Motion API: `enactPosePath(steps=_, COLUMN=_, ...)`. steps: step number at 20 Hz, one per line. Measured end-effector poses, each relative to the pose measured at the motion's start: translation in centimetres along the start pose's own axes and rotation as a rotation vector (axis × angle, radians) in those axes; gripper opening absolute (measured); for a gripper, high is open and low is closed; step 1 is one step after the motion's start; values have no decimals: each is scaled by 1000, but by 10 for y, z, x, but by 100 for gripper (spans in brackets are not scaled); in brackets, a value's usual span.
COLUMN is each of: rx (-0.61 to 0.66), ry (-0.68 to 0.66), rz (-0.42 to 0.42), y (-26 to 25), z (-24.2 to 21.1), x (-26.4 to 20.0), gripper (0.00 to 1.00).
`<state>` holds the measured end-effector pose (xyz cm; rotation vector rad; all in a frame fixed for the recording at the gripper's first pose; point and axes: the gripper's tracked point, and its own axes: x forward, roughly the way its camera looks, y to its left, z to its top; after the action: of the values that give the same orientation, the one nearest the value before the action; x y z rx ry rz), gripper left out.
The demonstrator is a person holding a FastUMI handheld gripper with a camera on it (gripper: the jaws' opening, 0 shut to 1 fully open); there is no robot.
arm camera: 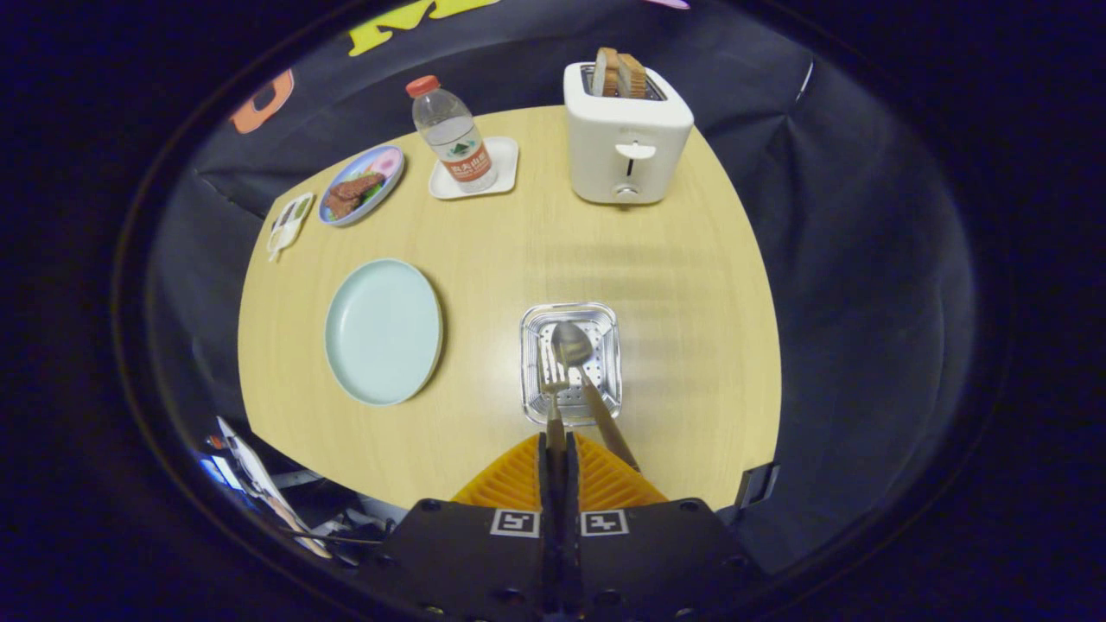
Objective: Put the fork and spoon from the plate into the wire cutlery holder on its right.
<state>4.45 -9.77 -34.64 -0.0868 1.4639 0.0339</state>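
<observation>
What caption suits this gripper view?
Gripper shut on fork over cutlery holder, spoon already inside.

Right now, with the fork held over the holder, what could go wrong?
1. The gripper is shut on the fork by its thin handle, so the fork may twist or slip before release.
2. The spoon already leans in the holder, close beside the fork. A drop could knock it or tangle with it.
3. The fork hangs near the holder's near rim. Released too early, it might tip out onto the table.
</observation>
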Motion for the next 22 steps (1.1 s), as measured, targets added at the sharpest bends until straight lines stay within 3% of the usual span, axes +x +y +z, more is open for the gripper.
enactPosePath(steps=4, rx=-87, ry=-60, rz=-63, y=-1, z=17, x=0, gripper=7)
enactPosePath(steps=7, rx=-55, ry=-42, rz=-45, y=7, z=18, x=1, gripper=7)
enactPosePath(steps=11, rx=-78, ry=-116, rz=-35, y=15, z=31, x=-5, gripper=8)
enactPosePath(steps=15, rx=-65, ry=-263, rz=-30, y=29, z=50, x=-28, gripper=29)
enactPosePath(steps=16, rx=-70, ry=-304, rz=-40, y=33, z=55, x=-36, gripper=42)
enactPosePath(steps=22, rx=-98, ry=-607, rz=-64, y=77, z=76, x=-102, gripper=83)
